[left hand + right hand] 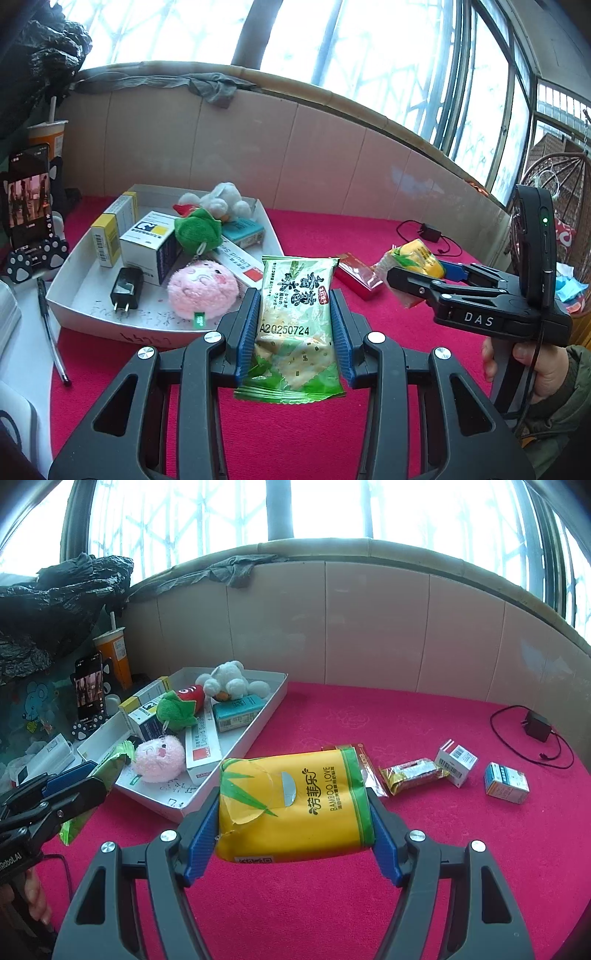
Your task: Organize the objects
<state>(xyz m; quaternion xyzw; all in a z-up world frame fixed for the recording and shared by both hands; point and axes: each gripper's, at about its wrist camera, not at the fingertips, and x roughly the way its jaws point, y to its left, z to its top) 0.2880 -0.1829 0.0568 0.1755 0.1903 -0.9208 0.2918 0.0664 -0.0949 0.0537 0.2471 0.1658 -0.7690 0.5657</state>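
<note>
My left gripper point(297, 317) is shut on a green cracker packet point(295, 332), held above the red cloth just right of the white tray point(74, 295). The packet also shows in the right wrist view point(110, 764). My right gripper point(293, 812) is shut on a yellow tissue pack point(291, 805), held above the cloth near the tray's right corner. The pack also shows in the left wrist view point(417, 258). The tray point(229, 775) holds a pink plush point(201, 288), a green plush point(197, 229), a white plush point(221, 201), several boxes and a black charger point(125, 290).
On the red cloth lie a red packet point(358, 275), a gold snack bar point(410, 777), two small boxes point(456, 762) point(506, 782) and a black adapter with cable point(537, 727). A phone on a stand point(29, 206), an orange cup point(112, 653) and a pen point(51, 332) are at the left.
</note>
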